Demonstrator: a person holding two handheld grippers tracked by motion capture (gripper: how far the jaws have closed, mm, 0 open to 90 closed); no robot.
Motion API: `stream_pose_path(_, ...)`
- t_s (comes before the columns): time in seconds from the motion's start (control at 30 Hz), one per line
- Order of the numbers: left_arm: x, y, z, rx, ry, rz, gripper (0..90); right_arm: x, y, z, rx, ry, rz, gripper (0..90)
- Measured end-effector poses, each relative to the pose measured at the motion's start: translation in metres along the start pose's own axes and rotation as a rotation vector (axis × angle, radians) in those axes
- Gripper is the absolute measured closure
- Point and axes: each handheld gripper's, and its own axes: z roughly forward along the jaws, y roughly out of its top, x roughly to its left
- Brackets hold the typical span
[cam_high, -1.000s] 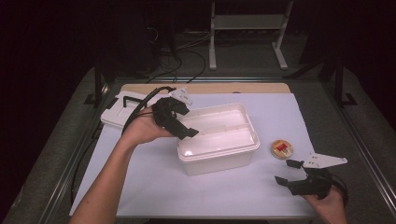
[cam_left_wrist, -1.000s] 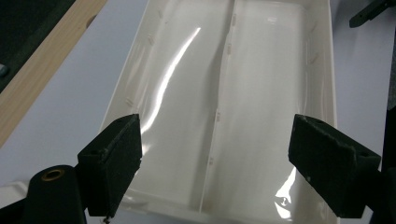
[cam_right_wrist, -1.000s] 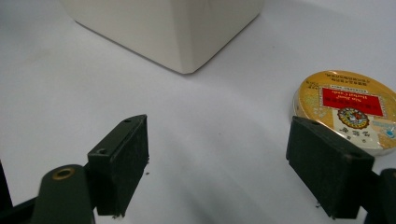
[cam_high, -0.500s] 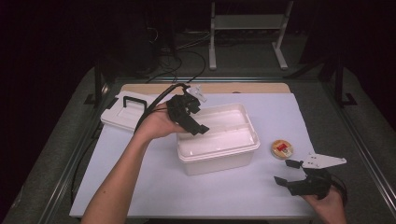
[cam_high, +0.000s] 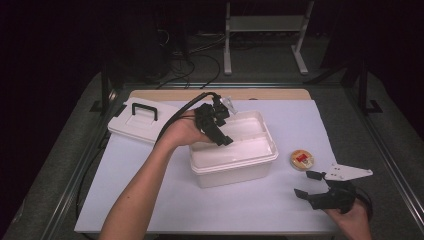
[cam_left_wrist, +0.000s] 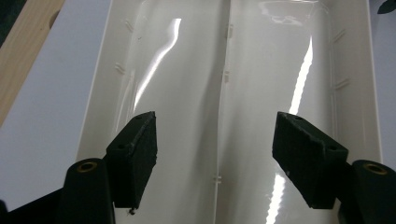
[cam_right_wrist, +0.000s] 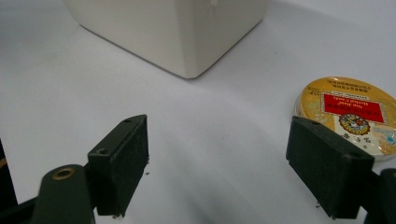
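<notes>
tin (cam_right_wrist: 355, 116) partly behind jaw, label print unreadable

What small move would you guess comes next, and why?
Probably the right claw slides forward to the round tin: its jaws are open beside it, and the white box stands open and empty with the left claw above it.

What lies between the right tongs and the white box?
Only bare white table cover, seen in the right gripper view, lies between the right tongs and the white box.
</notes>
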Motion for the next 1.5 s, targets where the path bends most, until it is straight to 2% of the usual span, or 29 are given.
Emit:
stream_pose_path(0.17, 0.000, 0.002, 0.006, 0.023, -0.010, 0.004, 38.9, -0.001, 0.000, 0.000, -0.005, 0.000, -0.001, 20.4)
stream_pose_path(0.3, 0.002, 0.002, 0.011, 0.032, -0.025, -0.001, 46.2, -0.001, 0.000, -0.001, -0.004, 0.000, 0.000, 20.4)
stream_pose_path(0.33, 0.002, 0.003, 0.012, 0.037, -0.034, -0.001, 50.9, -0.001, 0.000, 0.000, -0.004, 0.000, -0.001, 20.4)
stream_pose_path(0.37, 0.003, 0.003, 0.013, 0.038, -0.044, -0.003, 50.9, -0.001, 0.000, 0.000, -0.004, 0.000, -0.001, 20.4)
stream_pose_path(0.43, 0.003, 0.005, 0.017, 0.045, -0.063, -0.003, 57.5, -0.001, 0.000, -0.001, -0.005, 0.000, -0.001, 20.5)
stream_pose_path(0.77, 0.006, 0.006, 0.025, 0.060, -0.081, 0.000, 71.7, -0.002, -0.001, -0.002, -0.007, -0.001, 0.004, 20.5)
stream_pose_path(0.87, 0.008, 0.005, 0.027, 0.081, -0.094, 0.003, 77.7, -0.002, -0.001, -0.002, -0.008, 0.000, 0.004, 20.5)
stream_pose_path(1.03, 0.010, 0.004, 0.028, 0.073, -0.115, -0.007, 82.5, -0.002, -0.001, -0.002, -0.007, -0.001, 0.005, 20.5)
stream_pose_path(1.2, 0.011, 0.004, 0.028, 0.081, -0.114, 0.000, 88.1, -0.002, -0.001, -0.002, -0.008, -0.002, 0.005, 20.5)
stream_pose_path(1.5, 0.011, 0.005, 0.027, 0.079, -0.113, 0.000, 88.9, -0.002, -0.001, -0.002, -0.008, -0.001, 0.007, 20.5)
